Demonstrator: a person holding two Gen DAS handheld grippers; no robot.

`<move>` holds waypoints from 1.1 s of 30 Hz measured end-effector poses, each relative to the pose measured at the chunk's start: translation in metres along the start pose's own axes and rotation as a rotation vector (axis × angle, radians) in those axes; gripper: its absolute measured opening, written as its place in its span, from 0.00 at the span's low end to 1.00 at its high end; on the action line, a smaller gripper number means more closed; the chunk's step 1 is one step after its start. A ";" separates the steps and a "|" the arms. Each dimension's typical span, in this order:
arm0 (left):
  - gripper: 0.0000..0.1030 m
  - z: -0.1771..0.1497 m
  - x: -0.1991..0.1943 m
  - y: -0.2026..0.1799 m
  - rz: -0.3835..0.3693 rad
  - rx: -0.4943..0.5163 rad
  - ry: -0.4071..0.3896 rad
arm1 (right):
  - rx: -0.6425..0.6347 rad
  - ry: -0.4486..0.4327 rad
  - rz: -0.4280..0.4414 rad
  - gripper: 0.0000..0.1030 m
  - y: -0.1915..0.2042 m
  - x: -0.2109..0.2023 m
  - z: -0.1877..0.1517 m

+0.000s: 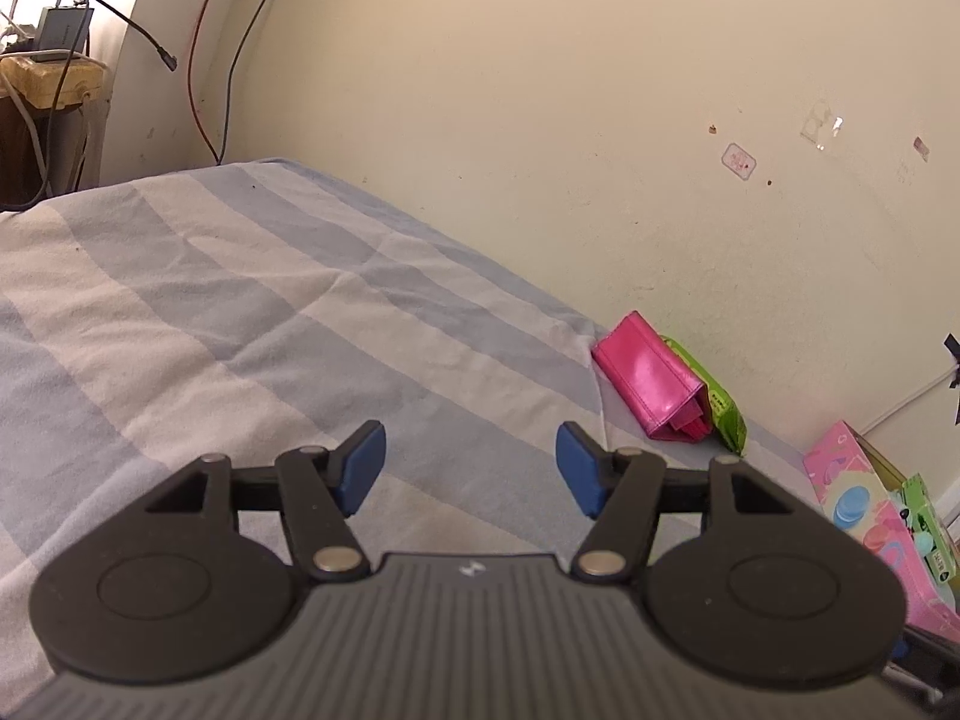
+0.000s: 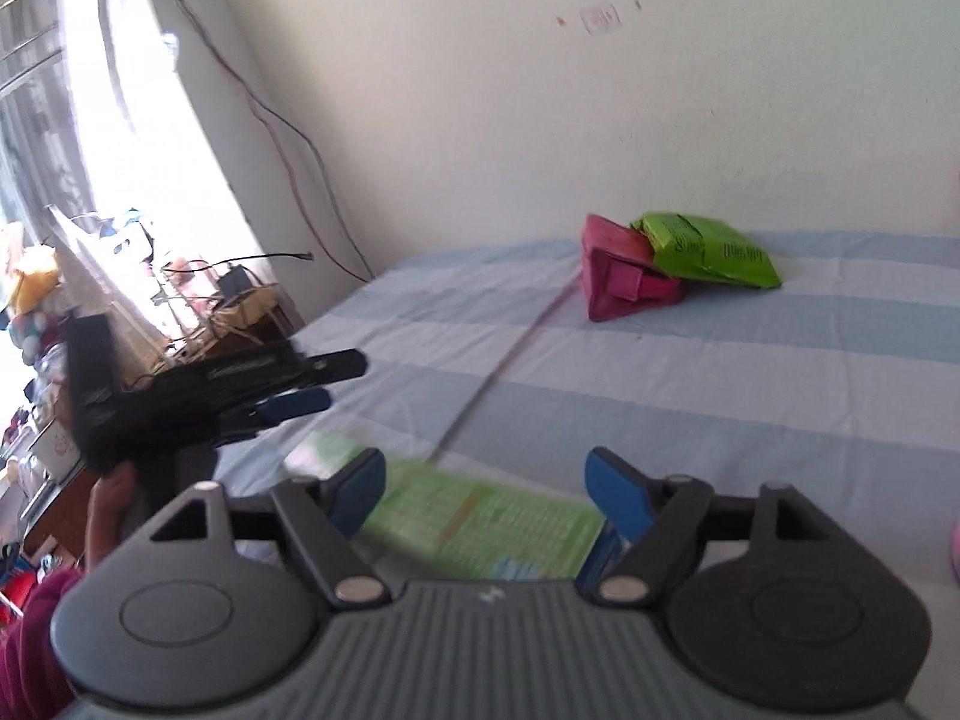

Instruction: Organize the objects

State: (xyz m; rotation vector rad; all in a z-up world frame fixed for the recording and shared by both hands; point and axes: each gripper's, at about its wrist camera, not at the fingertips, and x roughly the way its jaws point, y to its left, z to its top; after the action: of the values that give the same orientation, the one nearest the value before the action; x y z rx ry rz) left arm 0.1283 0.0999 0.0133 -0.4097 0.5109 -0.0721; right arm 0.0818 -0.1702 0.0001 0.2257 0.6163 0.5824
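A pink wallet [image 1: 651, 383] leans on a green packet [image 1: 717, 399] by the wall on the striped bed; both also show in the right wrist view, the wallet [image 2: 618, 279] and the packet [image 2: 711, 249]. My left gripper [image 1: 471, 468] is open and empty above the bedsheet; it also shows from the side in the right wrist view [image 2: 312, 384]. My right gripper [image 2: 486, 483] is open, with a light green box [image 2: 474, 519] lying on the bed under and between its jaws, blurred. I cannot tell whether the pads touch it.
A pink toy box [image 1: 870, 516] and a green box [image 1: 930, 525] lie at the right edge of the bed. The blue-and-white striped sheet [image 1: 240, 300] meets the wall. A cluttered side table with cables [image 2: 198, 300] stands by the window.
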 end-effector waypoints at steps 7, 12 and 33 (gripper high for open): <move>0.63 -0.007 -0.042 -0.006 -0.029 0.119 0.011 | -0.329 0.028 -0.123 0.91 0.034 -0.017 -0.025; 0.64 -0.015 -0.026 0.003 -0.073 0.086 0.142 | -0.310 0.070 -0.170 0.91 0.026 -0.001 -0.025; 0.67 -0.024 -0.038 -0.180 -0.423 0.247 0.162 | -0.211 -0.138 -0.354 0.73 -0.011 -0.121 -0.018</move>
State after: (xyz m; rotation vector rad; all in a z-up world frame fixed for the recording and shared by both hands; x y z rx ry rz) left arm 0.0901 -0.0669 0.0835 -0.2648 0.5601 -0.5747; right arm -0.0047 -0.2485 0.0397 -0.0431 0.4430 0.2836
